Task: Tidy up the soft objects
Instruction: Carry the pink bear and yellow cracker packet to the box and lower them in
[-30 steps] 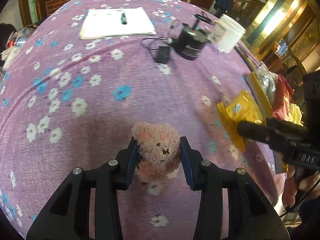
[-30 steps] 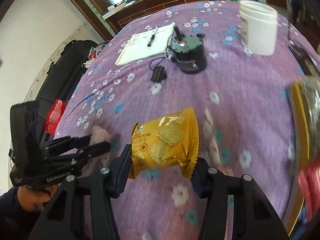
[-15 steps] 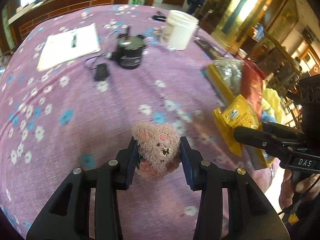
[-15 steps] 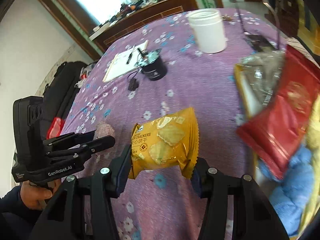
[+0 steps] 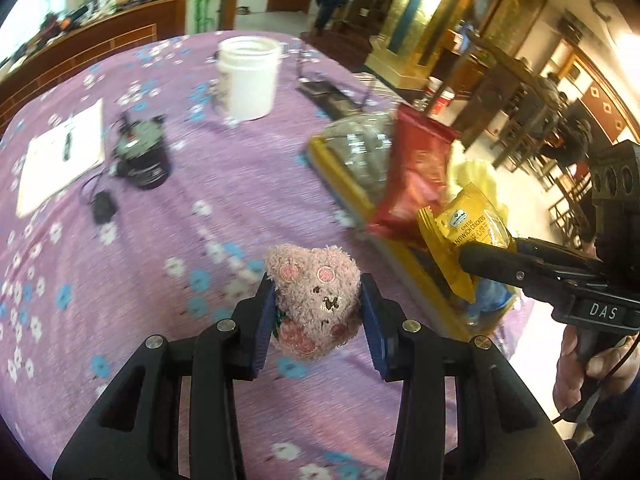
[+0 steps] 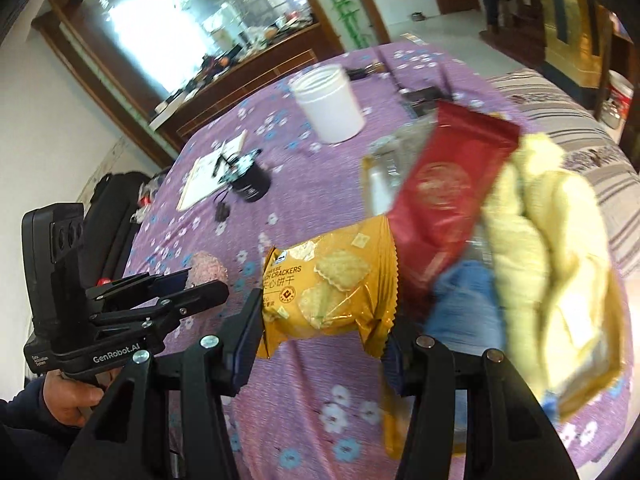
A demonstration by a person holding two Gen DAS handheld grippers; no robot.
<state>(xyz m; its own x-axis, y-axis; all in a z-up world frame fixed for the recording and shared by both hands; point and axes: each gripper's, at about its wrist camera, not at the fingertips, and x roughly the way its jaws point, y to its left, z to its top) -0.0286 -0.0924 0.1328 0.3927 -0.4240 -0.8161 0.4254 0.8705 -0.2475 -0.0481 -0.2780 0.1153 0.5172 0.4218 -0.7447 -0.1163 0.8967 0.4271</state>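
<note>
My left gripper (image 5: 318, 312) is shut on a small pink plush toy (image 5: 316, 300), held above the purple flowered tablecloth (image 5: 192, 248). My right gripper (image 6: 320, 328) is shut on a yellow cracker packet (image 6: 332, 292); in the left wrist view the same packet (image 5: 464, 232) hangs over the yellow tray (image 5: 412, 264) at the table's right edge. That tray (image 6: 390, 432) holds a red packet (image 6: 448, 196), a clear bag (image 6: 384, 160), a pale yellow cloth (image 6: 552, 264) and something blue (image 6: 464, 308). The left gripper (image 6: 200, 284) with the plush (image 6: 206, 268) shows at the left of the right wrist view.
A white jar (image 5: 248, 76), a black round device (image 5: 142, 156) with a cable and small adapter (image 5: 102, 206), and a notepad with a pen (image 5: 60, 156) lie on the far half of the table. A flat dark object (image 5: 332, 96) lies beyond the tray. Chairs stand past the table's right edge.
Both grippers have swung to the right across the table and risen a little, each keeping its load. The tray with packets and cloths has come into close view.
</note>
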